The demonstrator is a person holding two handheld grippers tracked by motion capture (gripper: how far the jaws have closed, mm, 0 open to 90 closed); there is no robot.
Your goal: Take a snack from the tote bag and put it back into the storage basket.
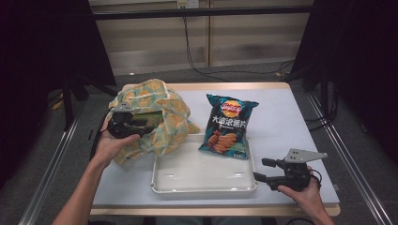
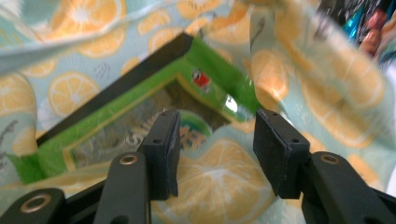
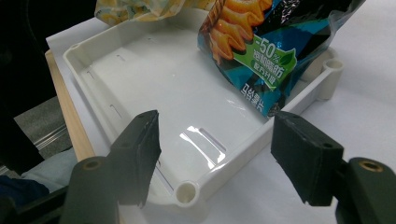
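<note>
A lemon-print cloth bag lies crumpled at the table's left. Inside its mouth is a green snack packet, whose dark edge peeks out in the high view. My left gripper reaches into that mouth; in its own view the left gripper stands open just short of the packet, over a fold of the lemon cloth, its pads pressing nothing. A blue chips bag leans on the far right rim of a white tray. My right gripper rests open by the tray's right front corner, empty.
The tray is bare inside except for the chips bag's lower end hanging over its far rim. The table has a pale top with a wooden edge. Dark stands and cables stand beyond the far side.
</note>
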